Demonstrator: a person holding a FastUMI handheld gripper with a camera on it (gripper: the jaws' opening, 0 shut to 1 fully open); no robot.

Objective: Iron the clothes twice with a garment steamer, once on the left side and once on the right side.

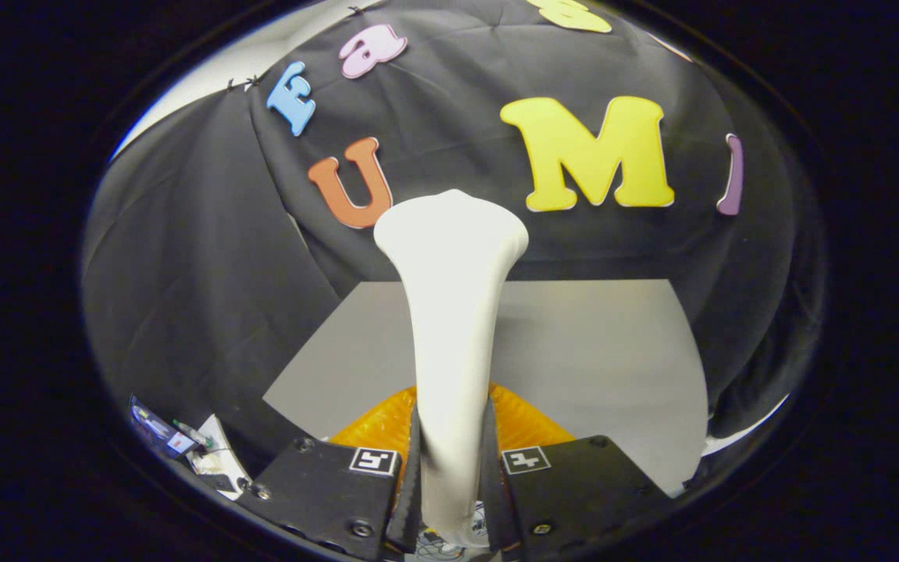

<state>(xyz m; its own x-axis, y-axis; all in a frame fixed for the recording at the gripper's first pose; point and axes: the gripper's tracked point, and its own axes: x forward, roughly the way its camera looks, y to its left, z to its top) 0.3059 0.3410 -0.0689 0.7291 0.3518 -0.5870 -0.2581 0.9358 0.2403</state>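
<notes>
Gripper (452,468) clamped on garment steamer (449,312), both fingers pressing its slim white handle | steamer stands upright between the fingers, flaring to a broad rounded head | orange clothes (524,425) lie just beyond, on a grey table (598,351).

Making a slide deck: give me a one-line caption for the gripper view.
Tongs shut on the white garment steamer, held upright above an orange garment on a grey table.
</notes>
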